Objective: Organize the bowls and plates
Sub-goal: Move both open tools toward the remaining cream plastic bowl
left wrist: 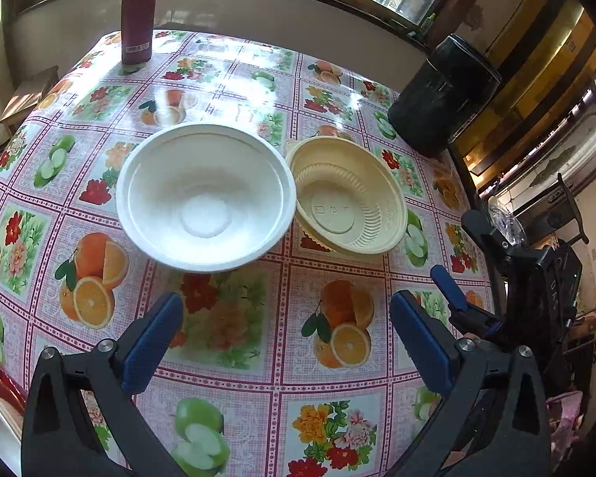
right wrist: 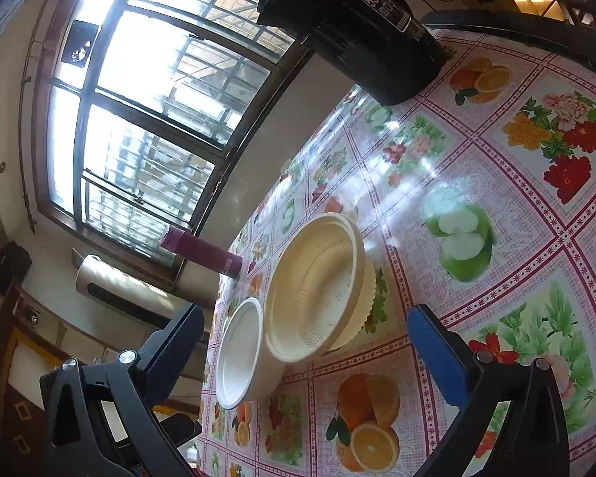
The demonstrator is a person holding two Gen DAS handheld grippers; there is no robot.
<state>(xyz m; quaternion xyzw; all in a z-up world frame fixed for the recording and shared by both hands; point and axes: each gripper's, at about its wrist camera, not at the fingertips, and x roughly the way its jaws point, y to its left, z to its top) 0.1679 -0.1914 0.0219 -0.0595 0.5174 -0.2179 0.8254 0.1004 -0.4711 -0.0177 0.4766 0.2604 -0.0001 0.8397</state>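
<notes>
Two round disposable bowls sit mid-frame on the fruit-patterned tablecloth (left wrist: 234,357): a white foam bowl (left wrist: 206,196) touching a ribbed cream plastic bowl (left wrist: 347,194) at its right. The left gripper (left wrist: 286,342) and right gripper (right wrist: 306,353) both hang wide open and empty, toward the lower edge of frame.

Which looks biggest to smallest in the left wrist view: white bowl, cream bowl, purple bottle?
1. white bowl
2. cream bowl, slightly smaller, partly hidden behind the white one
3. purple bottle, though it stands farther away, so its true size is unsure
</notes>
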